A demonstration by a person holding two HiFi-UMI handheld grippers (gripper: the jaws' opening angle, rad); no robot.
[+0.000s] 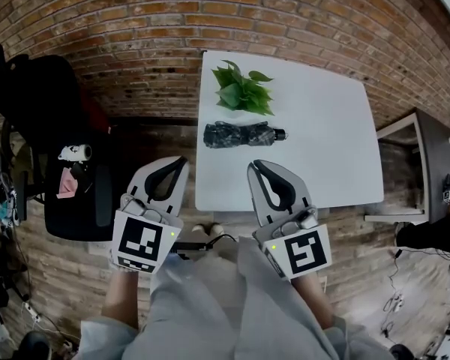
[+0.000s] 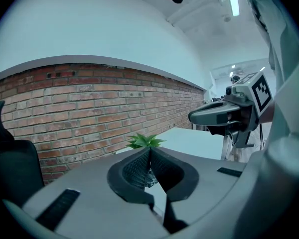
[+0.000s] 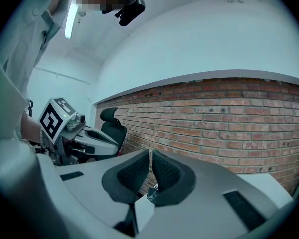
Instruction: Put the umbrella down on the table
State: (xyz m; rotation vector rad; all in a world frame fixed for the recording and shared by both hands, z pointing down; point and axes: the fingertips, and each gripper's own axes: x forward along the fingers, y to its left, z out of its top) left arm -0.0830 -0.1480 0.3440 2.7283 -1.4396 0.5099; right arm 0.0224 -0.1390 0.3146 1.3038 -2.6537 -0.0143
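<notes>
The folded dark patterned umbrella point(image 1: 240, 135) lies on its side on the white table point(image 1: 322, 141), its handle end pointing right, just in front of the green plant point(image 1: 242, 88). Nothing holds it. My left gripper point(image 1: 181, 160) hovers off the table's front left corner, jaws closed together and empty. My right gripper point(image 1: 256, 165) sits over the table's front edge, a short way in front of the umbrella, jaws together with nothing between them. In the left gripper view the closed jaws point(image 2: 150, 150) point at the plant point(image 2: 145, 141). The right gripper view's jaws point(image 3: 151, 153) face the brick wall.
A black office chair point(image 1: 60, 141) with papers on its seat stands left of the table. The brick wall runs behind the table. A dark side table point(image 1: 435, 163) stands to the right. Cables lie on the wooden floor at both sides.
</notes>
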